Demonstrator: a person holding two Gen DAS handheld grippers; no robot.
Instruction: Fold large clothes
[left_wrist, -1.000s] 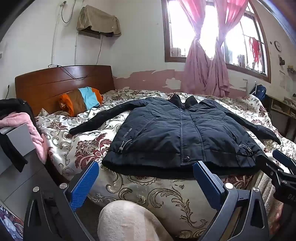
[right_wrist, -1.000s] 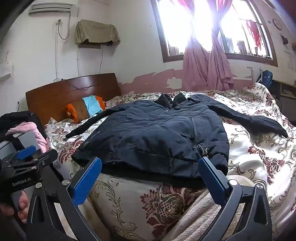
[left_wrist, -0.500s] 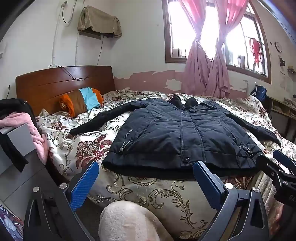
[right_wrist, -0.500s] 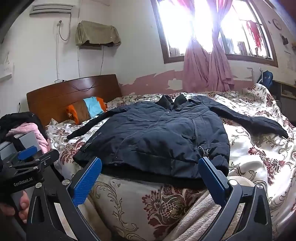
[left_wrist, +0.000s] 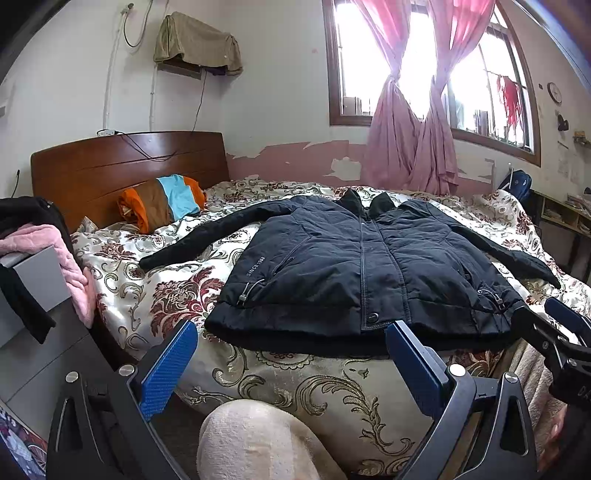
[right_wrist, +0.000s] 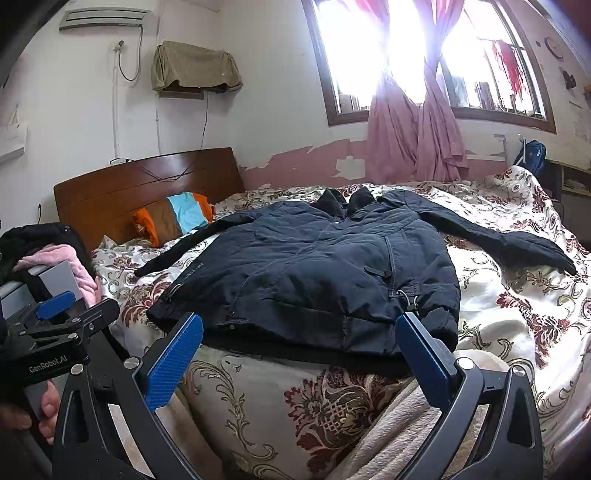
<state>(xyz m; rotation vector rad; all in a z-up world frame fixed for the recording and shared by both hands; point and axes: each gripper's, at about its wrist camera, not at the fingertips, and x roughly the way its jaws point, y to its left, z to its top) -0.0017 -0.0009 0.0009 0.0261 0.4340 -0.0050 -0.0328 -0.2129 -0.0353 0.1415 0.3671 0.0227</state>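
Lying flat across the floral bedspread (left_wrist: 155, 295) is one dark jacket (left_wrist: 351, 266), front side up, zipped, collar pointing toward the window (left_wrist: 424, 62); its two sleeves are spreading out to either side, one reaching toward the headboard (left_wrist: 122, 166), the other trailing off toward the far edge of the bed; its hem is sitting along the near edge of the mattress. Two grippers are showing here; the left gripper (left_wrist: 291, 363) is hovering just short of that hem, its two blue fingers (left_wrist: 166, 369) spread wide apart and gripping nothing; the jacket's hem is sitting just beyond and between the fingertips, not touching them. The right gripper (right_wrist: 299, 354) is doing the same on the other side, both blue pads (right_wrist: 424, 362) gaping open and empty, the right corner of the hem lying just past its right fingertip; each gripper is peeking into the other's view at the frame edge. One striped pillow (left_wrist: 162, 201) in orange, brown and light blue is resting against the headboard, well apart from the jacket; two pink curtains (left_wrist: 410, 140) are hanging knotted at the window; a pink garment (left_wrist: 55, 254) is draping over a grey box at the left.
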